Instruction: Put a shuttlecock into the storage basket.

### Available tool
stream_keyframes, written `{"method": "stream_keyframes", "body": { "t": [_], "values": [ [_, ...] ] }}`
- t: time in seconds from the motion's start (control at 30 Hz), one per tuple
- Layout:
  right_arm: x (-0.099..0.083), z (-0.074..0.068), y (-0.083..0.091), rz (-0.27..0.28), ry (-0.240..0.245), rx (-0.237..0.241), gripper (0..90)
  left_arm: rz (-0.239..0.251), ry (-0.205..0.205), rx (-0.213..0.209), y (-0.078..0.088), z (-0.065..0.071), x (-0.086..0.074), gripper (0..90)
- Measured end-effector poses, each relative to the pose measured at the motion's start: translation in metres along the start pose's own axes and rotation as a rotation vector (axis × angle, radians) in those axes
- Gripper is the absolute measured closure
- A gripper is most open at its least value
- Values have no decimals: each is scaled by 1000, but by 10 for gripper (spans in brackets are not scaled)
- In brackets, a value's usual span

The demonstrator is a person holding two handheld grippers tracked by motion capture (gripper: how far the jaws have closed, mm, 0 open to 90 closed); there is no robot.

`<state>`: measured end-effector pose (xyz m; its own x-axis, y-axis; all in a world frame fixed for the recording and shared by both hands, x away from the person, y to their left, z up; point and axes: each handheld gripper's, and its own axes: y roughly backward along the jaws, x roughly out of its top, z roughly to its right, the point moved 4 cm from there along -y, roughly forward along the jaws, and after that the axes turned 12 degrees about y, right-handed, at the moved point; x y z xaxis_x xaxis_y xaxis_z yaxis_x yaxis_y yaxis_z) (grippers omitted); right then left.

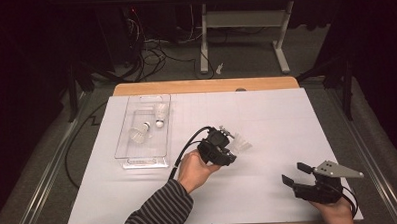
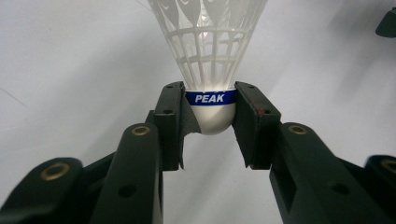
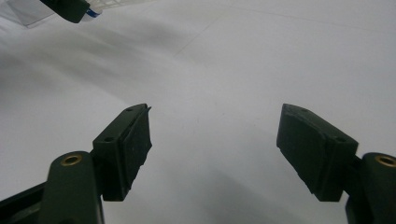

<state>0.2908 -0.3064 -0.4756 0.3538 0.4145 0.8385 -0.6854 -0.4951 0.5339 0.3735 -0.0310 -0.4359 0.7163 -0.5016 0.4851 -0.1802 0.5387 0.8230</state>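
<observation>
Jaws of my right gripper [image 1: 294, 173] gape empty near the desk's [image 1: 266, 114] near right corner; mid-desk, my left gripper [image 2: 210, 112] clamps the white plastic shuttlecock [image 2: 210, 56] by its blue-banded cork; clear tray [image 1: 122, 139] beyond, left.

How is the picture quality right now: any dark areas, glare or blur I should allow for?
High view: the room is dark, the white table cover evenly lit. Left gripper view: the shuttlecock is sharp, its PEAK band legible, its feathers slightly overexposed. Right gripper view: soft shadows, blurred far background, no glare.
</observation>
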Motion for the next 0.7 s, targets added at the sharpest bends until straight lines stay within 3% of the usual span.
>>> {"method": "stream_keyframes", "body": {
  "t": [0.7],
  "values": [
    [0, 0, 0, 0, 2, 0, 266, 16, 31, 8, 13, -9, -5, 651]
  ]
}}
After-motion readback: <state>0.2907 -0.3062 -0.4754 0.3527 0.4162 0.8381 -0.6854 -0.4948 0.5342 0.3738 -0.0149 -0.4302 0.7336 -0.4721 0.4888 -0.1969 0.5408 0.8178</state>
